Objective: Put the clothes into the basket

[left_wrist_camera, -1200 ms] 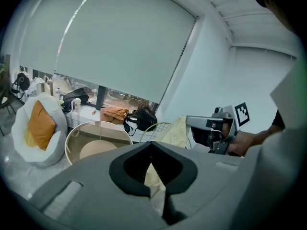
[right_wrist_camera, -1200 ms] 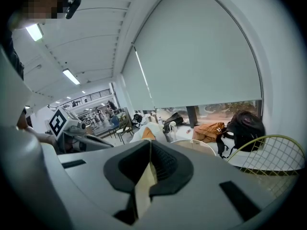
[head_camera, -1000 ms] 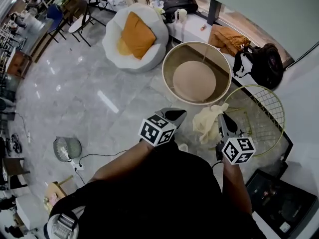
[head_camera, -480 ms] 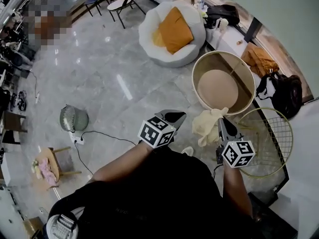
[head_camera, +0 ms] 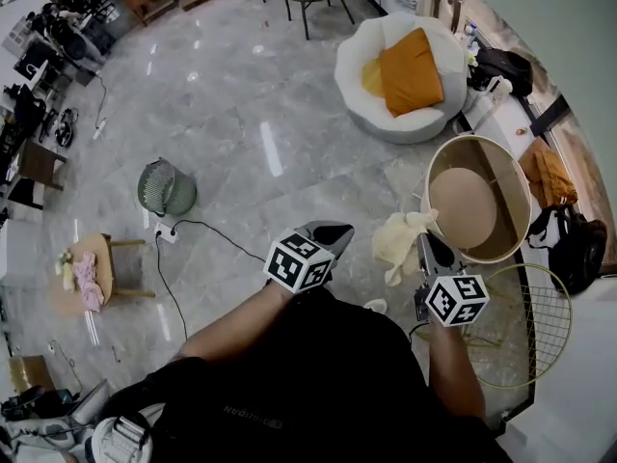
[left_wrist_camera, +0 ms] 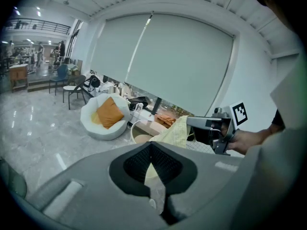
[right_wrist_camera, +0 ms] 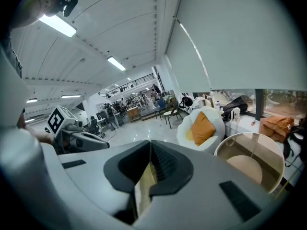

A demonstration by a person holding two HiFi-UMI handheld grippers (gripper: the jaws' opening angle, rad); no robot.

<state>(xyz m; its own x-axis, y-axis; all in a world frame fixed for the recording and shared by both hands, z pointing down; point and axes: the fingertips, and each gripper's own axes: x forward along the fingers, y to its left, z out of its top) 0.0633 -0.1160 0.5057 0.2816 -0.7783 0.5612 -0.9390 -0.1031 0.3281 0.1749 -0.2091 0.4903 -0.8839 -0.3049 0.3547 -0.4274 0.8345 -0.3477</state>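
We grip the pale yellow cloth [head_camera: 397,241] in right tongs [head_camera: 425,242] | our left tongs [head_camera: 336,229] closed, empty | basket [head_camera: 511,177] near cloth

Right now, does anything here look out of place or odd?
Nothing looks spilled or broken. A pale yellow cloth dangles from the right tool, beside the round tan basket rather than in it; a pink cloth lies on a small wooden stool.
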